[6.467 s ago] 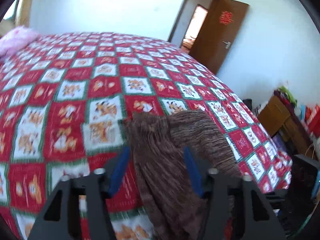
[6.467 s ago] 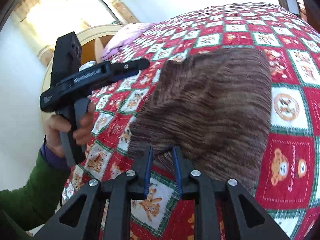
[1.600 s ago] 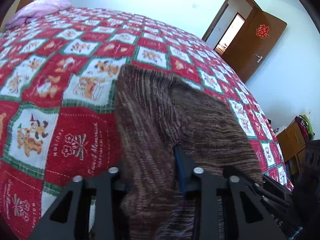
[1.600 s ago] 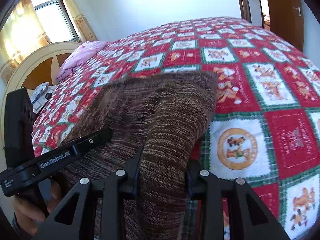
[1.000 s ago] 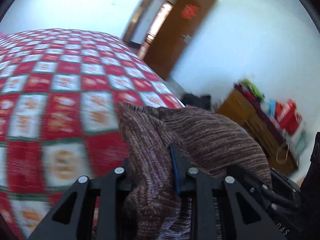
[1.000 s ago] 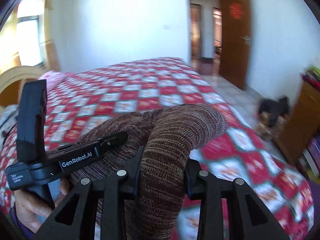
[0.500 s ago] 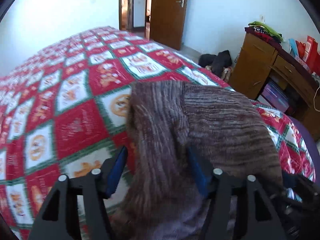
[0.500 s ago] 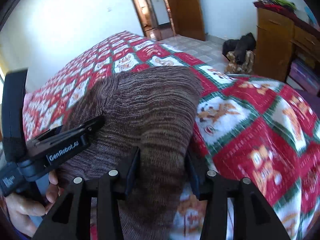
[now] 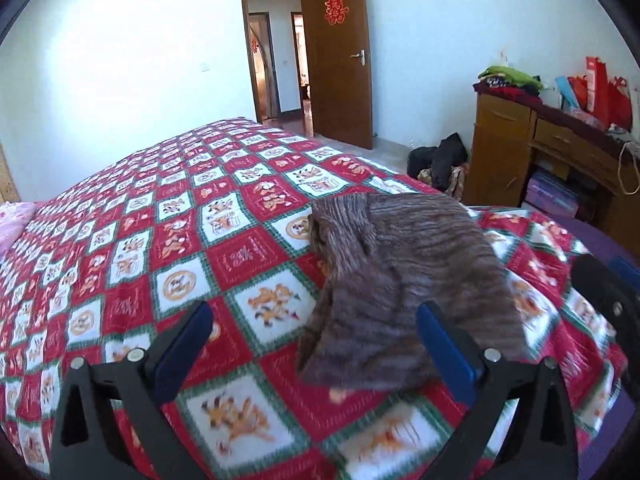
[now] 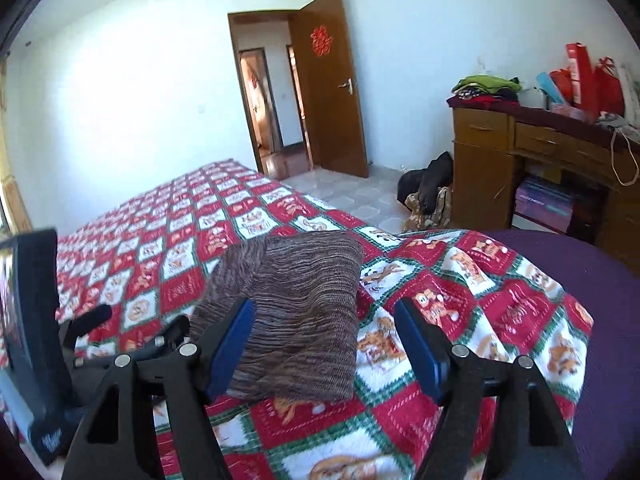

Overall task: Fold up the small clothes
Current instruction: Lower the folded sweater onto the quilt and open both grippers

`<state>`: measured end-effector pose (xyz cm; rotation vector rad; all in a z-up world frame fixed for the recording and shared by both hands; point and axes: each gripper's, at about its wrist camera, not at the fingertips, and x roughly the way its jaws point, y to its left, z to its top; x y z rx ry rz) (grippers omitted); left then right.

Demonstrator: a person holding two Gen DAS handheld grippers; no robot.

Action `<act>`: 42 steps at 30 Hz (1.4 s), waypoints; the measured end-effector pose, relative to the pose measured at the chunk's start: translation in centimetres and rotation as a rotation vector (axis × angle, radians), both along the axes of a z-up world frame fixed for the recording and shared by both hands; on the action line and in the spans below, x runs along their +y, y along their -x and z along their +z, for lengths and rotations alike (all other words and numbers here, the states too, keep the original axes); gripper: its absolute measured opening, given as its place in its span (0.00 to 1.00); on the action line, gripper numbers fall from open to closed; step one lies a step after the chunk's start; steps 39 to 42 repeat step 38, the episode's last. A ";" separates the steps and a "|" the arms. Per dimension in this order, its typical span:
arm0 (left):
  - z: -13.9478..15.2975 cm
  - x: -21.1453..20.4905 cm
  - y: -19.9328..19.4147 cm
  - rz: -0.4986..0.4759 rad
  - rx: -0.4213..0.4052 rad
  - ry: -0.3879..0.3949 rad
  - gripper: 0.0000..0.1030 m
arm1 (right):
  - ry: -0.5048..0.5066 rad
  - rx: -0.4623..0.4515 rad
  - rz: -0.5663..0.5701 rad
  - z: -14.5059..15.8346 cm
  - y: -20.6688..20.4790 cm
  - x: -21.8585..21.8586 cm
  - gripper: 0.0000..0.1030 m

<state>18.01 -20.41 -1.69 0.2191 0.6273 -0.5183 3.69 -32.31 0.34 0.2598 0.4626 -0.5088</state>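
Brown knit garment [image 9: 404, 280] lying folded on patterned bedspread [image 9: 168, 240]; left gripper [image 9: 316, 344], right gripper [image 10: 324, 340] jaws just opening, gaping apart, gripping nothing.

A bright bedroom: pale walls [image 9: 120, 60], an open brown door [image 9: 340, 56] bearing a red paper ornament [image 9: 336, 10], tiled floor [image 10: 360, 196], and a wooden dresser [image 10: 500, 152] stacked with what appear to be clothes and red bags [image 10: 592, 76].
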 end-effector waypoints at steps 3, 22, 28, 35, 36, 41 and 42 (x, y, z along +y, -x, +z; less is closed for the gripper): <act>0.6 1.5 1.5 0.002 -0.028 0.017 1.00 | 0.010 -0.014 -0.015 0.5 1.3 1.0 0.73; 2.3 2.8 5.0 0.026 -0.113 0.043 1.00 | 0.066 -0.066 -0.030 2.2 4.2 3.3 0.74; 2.5 3.1 4.8 0.071 -0.144 0.031 1.00 | 0.053 -0.072 -0.056 2.0 4.2 2.7 0.75; 2.0 4.6 2.4 0.058 -0.012 0.106 1.00 | 0.016 -0.063 -0.075 1.4 3.8 1.7 0.75; 1.9 4.7 2.3 0.064 -0.015 0.099 1.00 | 0.009 -0.061 -0.077 1.2 3.7 1.5 0.75; 1.8 4.8 2.1 0.079 -0.016 0.087 1.00 | 0.005 -0.059 -0.084 1.1 3.6 1.4 0.75; 1.8 4.8 2.1 0.079 -0.016 0.087 1.00 | 0.005 -0.059 -0.084 1.1 3.6 1.4 0.75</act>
